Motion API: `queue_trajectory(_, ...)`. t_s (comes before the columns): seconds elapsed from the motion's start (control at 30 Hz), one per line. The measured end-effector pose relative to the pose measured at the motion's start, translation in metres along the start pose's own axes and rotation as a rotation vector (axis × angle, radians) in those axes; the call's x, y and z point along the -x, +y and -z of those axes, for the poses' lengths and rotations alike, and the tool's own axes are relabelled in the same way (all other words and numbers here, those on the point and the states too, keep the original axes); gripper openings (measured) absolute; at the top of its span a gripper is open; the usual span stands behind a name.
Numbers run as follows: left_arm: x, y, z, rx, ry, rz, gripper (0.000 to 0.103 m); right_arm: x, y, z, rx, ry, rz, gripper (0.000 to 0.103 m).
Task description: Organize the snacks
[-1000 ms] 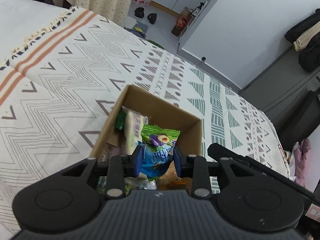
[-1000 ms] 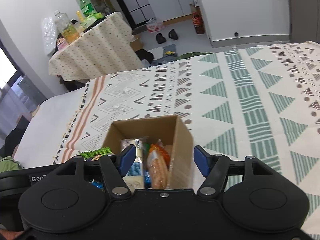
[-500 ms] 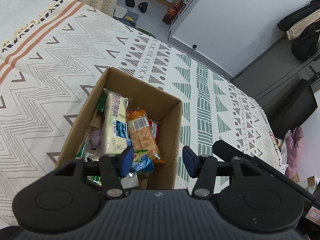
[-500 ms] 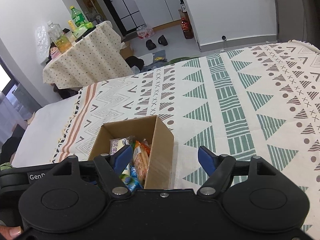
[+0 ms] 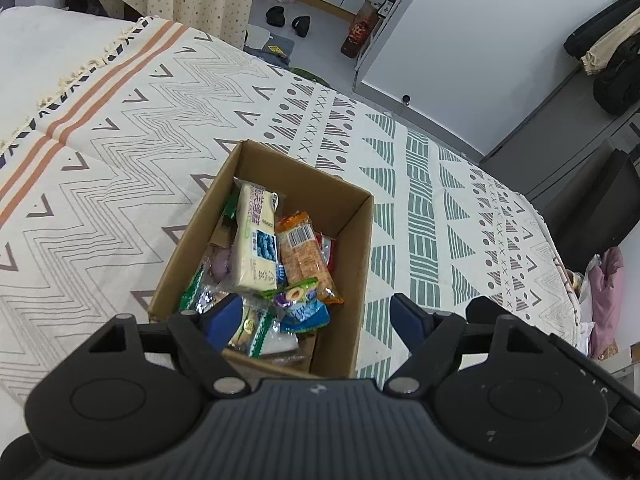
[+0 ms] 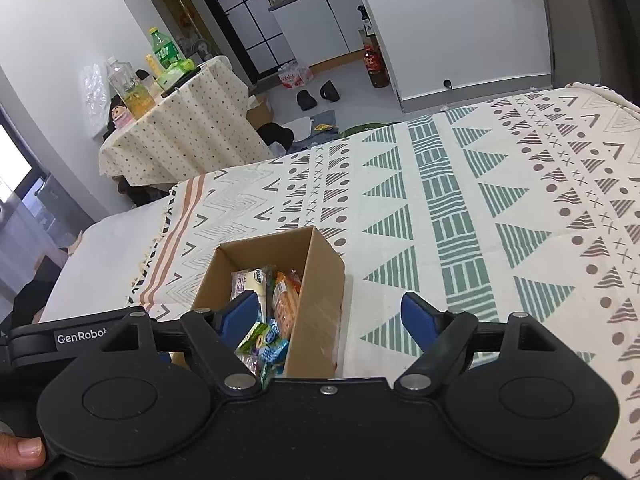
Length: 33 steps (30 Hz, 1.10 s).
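Both grippers' fingers (image 5: 224,316) (image 6: 416,320) spread empty above the box (image 5: 348,268); cream snack pack (image 5: 256,248) lies lengthwise.

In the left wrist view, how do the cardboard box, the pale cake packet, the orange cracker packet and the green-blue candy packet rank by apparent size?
1. cardboard box
2. pale cake packet
3. orange cracker packet
4. green-blue candy packet, partly overlapped, so its rank is unsure.

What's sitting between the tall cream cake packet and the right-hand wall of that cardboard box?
An orange barcoded snack packet, with a red wrapper behind it, seen in the left wrist view.
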State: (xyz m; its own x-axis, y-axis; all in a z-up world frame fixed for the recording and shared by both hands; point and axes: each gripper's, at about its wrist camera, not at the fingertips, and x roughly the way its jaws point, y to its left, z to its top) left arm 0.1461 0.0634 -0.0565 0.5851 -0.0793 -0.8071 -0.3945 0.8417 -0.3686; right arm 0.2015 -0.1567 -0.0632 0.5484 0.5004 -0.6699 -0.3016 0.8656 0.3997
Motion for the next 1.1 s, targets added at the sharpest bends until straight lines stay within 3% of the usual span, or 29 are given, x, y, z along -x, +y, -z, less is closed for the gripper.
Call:
queue_trajectory(0.27, 0.017, -0.011, 0.016, -0.054, 0.0, -0.038, 0.087, 0.032, -0.011, 0.009, -0.007, -0.029, 0.002, 0.089)
queue_trajectory(0.53, 0.044, -0.019, 0.026, -0.087, -0.023, -0.029, 0.095, 0.068, -0.021, 0.016, -0.017, -0.063, 0.021, 0.102)
queue_trajectory(0.67, 0.06, -0.025, 0.03, -0.113, -0.048, -0.019, 0.103, 0.084, -0.024, 0.017, -0.02, -0.083, 0.025, 0.103)
queue_trajectory(1.1, 0.105, -0.021, 0.049, -0.173, -0.102, -0.005, 0.103, 0.13, -0.017, 0.031, 0.021, -0.112, 0.038, 0.103)
